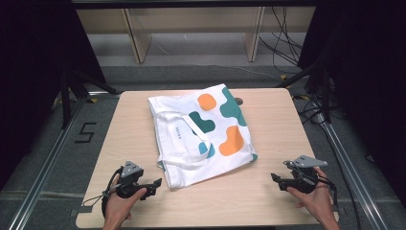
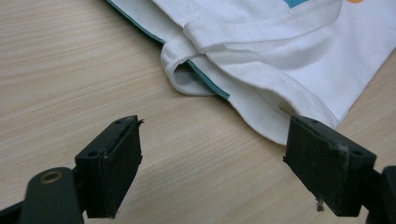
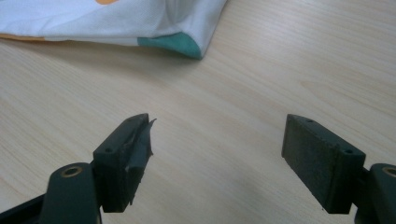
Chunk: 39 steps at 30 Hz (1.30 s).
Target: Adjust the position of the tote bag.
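In the high view, a white tote bag (image 1: 203,134) with orange and teal blobs lay flat near the middle of the light wooden table (image 1: 268,201), its handles (image 1: 184,143) folded across its left half. Nothing could be seen inside the bag; its mouth looked pressed flat. The left gripper (image 1: 155,183) sat just off the bag's near left corner, held by the left hand (image 1: 119,203), jaws spread and gripping nothing. The right gripper (image 1: 276,178) hung off the bag's near right corner, somewhat apart from it, in the right hand (image 1: 313,196), also spread and empty. Bare tabletop ran along the near edge in front of the bag and on both sides of it.

In the left gripper view, the jaws stood wide apart over bare wood, with the bag's hemmed corner (image 2: 280,116) just beyond the right-hand jaw and a handle loop (image 2: 196,79) lying on the table beyond the gap.

In the right gripper view, the jaws gaped over open wood, and the bag's teal-tipped corner (image 3: 177,44) lay well beyond them.
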Available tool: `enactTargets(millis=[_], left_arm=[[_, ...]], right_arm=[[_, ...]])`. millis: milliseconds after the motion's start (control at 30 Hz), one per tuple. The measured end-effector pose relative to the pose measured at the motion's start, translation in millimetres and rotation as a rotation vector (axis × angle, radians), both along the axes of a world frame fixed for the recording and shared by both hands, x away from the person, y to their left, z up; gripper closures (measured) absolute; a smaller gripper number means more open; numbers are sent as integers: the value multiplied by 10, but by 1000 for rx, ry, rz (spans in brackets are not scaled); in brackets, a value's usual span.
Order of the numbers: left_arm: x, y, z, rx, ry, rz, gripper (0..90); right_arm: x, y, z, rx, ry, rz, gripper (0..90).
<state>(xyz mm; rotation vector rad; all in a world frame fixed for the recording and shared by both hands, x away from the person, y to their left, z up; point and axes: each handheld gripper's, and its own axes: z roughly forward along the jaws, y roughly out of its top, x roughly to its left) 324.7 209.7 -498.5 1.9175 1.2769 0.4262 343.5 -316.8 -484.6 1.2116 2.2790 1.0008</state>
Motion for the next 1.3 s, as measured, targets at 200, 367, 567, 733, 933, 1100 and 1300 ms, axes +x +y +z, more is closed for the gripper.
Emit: enactTargets(millis=[200, 367, 567, 733, 933, 1100, 1300], left_arm=[[-11, -16, 16, -12, -8, -9, 193], [-29, -41, 32, 1, 5, -32, 231], [-53, -136, 35, -6, 5, -63, 276], [-78, -240, 45, -34, -1, -87, 309], [-70, -297, 52, -69, -3, -106, 360], [-60, -391, 41, -99, -4, -114, 403], [-29, -508, 11, -36, 52, -171, 419]], right_arm=[[-4, 11, 0, 5, 11, -6, 250], [-9, 19, 2, -16, -12, -36, 257], [-5, 38, -3, 17, 11, -26, 260], [12, 37, 5, 0, 5, -12, 262], [21, 50, 2, -5, -25, -17, 268], [17, 60, 3, -8, -17, -29, 268], [26, 61, 2, -14, -21, -27, 269]])
